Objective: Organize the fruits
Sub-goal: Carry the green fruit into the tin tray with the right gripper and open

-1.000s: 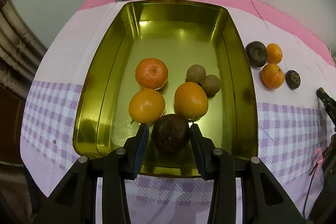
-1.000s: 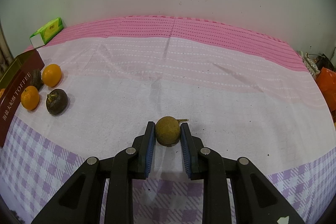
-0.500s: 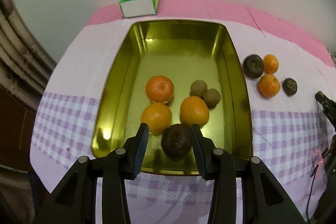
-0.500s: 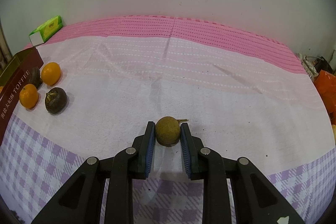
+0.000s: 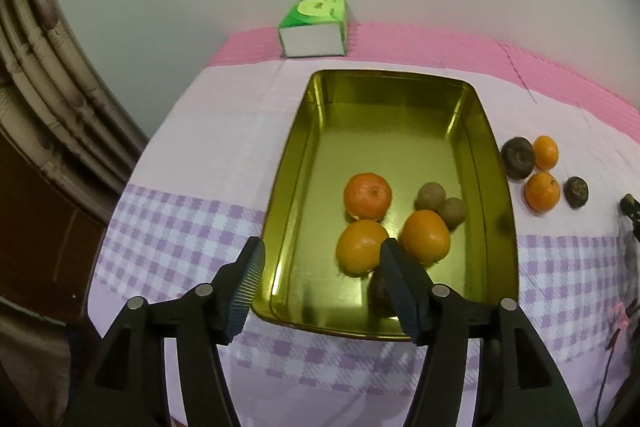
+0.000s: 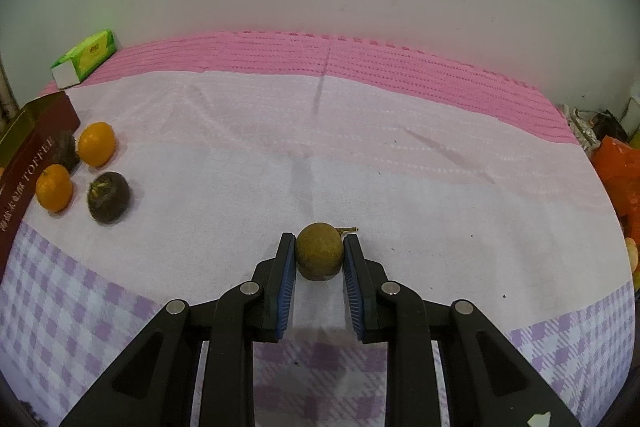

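Observation:
A gold tray point(image 5: 296, 187) holds three oranges point(image 5: 367, 195), two small brown fruits point(image 5: 430, 196) and a dark passion fruit point(image 5: 378, 293), half hidden behind my left gripper's right finger. My left gripper point(image 5: 320, 279) is open and empty, raised above the tray's near left corner. My right gripper point(image 6: 320, 259) is shut on a brown round fruit point(image 6: 320, 251) resting on the cloth. Two oranges point(image 6: 97, 143) and two dark fruits point(image 6: 109, 197) lie beside the tray's side wall point(image 6: 28, 163).
A green tissue pack point(image 5: 314, 27) lies behind the tray by the wall. Orange bags and clutter point(image 6: 616, 163) sit at the table's right edge. A wooden frame point(image 5: 44, 99) stands left of the table.
My left gripper has let go of the dark passion fruit in the tray, opened wider, and pulled back, up and to the left. My right gripper stays shut on the brown fruit.

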`<action>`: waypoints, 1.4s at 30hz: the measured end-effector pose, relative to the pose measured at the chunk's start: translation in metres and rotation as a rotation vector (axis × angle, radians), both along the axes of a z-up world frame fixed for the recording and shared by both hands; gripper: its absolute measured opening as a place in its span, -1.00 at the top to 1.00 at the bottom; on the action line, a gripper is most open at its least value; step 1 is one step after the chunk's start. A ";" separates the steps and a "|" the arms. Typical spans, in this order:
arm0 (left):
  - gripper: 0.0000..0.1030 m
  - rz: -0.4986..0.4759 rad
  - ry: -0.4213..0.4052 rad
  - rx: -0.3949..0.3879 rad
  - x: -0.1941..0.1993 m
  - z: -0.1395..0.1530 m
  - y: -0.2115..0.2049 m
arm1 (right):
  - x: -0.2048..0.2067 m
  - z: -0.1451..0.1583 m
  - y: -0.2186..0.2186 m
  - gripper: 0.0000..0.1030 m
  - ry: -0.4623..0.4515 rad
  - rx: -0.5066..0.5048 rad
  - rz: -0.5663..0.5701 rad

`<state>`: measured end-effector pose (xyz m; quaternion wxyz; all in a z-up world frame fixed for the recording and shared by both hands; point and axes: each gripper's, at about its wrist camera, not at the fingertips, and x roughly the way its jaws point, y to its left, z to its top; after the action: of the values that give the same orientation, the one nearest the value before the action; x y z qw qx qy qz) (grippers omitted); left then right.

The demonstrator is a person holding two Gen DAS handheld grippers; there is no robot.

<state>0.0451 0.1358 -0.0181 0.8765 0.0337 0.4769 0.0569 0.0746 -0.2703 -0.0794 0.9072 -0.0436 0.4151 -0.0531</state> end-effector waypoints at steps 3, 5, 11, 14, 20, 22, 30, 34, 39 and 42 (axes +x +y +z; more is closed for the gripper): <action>-0.26 0.015 -0.006 -0.007 0.000 -0.001 0.005 | -0.001 0.012 0.011 0.58 -0.016 0.008 0.023; -0.31 0.027 -0.008 -0.008 0.000 -0.001 0.008 | -0.003 0.021 0.021 0.57 -0.028 0.023 0.046; -0.41 0.076 -0.022 -0.009 -0.001 0.002 0.019 | -0.004 0.042 0.070 0.57 -0.040 0.080 0.161; -0.42 0.102 -0.033 -0.005 -0.003 0.005 0.025 | -0.005 0.047 0.105 0.57 -0.037 0.109 0.239; -0.51 0.147 -0.055 -0.008 -0.007 0.013 0.037 | -0.011 0.057 0.181 0.57 -0.030 0.142 0.403; -0.55 0.165 -0.060 -0.013 -0.008 0.016 0.042 | -0.013 0.058 0.203 0.57 -0.028 0.145 0.451; -0.62 0.201 -0.052 -0.035 -0.009 0.017 0.055 | -0.015 0.052 0.271 0.57 0.002 0.124 0.587; -0.67 0.211 -0.046 -0.050 -0.009 0.016 0.058 | -0.011 0.041 0.291 0.57 0.029 0.107 0.618; -0.68 0.219 -0.039 -0.059 -0.008 0.015 0.062 | -0.010 0.027 0.303 0.57 0.062 0.085 0.635; -0.68 0.222 -0.028 -0.063 -0.008 0.014 0.062 | -0.009 0.022 0.306 0.57 0.077 0.075 0.638</action>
<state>0.0375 0.1979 -0.0044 0.8721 -0.0477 0.4667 0.1390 0.0656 0.0357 -0.0575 0.8628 -0.1398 0.4160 0.2508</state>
